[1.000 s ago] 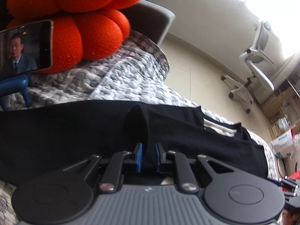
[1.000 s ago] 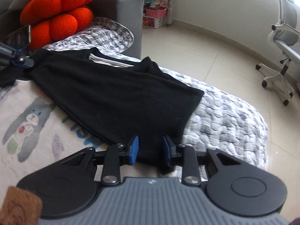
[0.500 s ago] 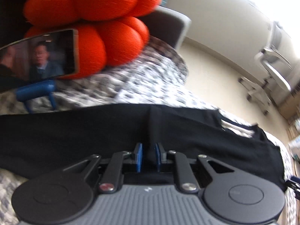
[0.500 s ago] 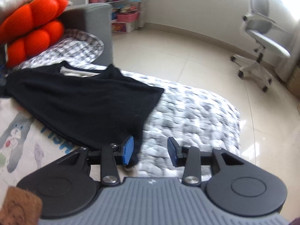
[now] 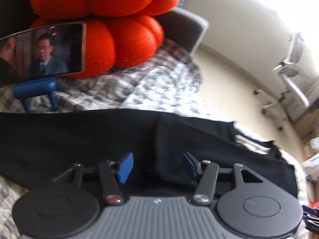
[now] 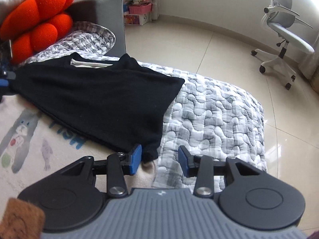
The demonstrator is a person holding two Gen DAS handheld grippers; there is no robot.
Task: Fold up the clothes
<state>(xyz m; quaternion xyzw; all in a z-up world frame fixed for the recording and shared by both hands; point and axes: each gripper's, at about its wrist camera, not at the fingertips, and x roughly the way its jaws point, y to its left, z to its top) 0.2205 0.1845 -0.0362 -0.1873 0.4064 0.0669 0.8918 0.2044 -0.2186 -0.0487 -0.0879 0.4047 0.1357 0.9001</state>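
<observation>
A black T-shirt [image 6: 95, 97] lies folded on the quilted grey-and-white cover [image 6: 215, 111], its white inner collar [image 6: 89, 63] showing at the far side. My right gripper [image 6: 159, 159] is open just off the shirt's near corner, which lies between the fingers beside the left pad. In the left wrist view the same shirt [image 5: 79, 137] spreads across the frame. My left gripper [image 5: 157, 165] is open over it, a raised fold of black cloth [image 5: 171, 151] lying loose between the pads.
An orange knot cushion [image 5: 111, 25] and a phone [image 5: 41, 53] on a blue stand [image 5: 35, 91] sit at the sofa's back. A cartoon-print blanket [image 6: 24, 131] lies left of the shirt. An office chair [image 6: 283, 35] stands on the tiled floor.
Both grippers have opened and let go of the shirt. The right one opened first and drew back to the corner; the left one opened just now.
</observation>
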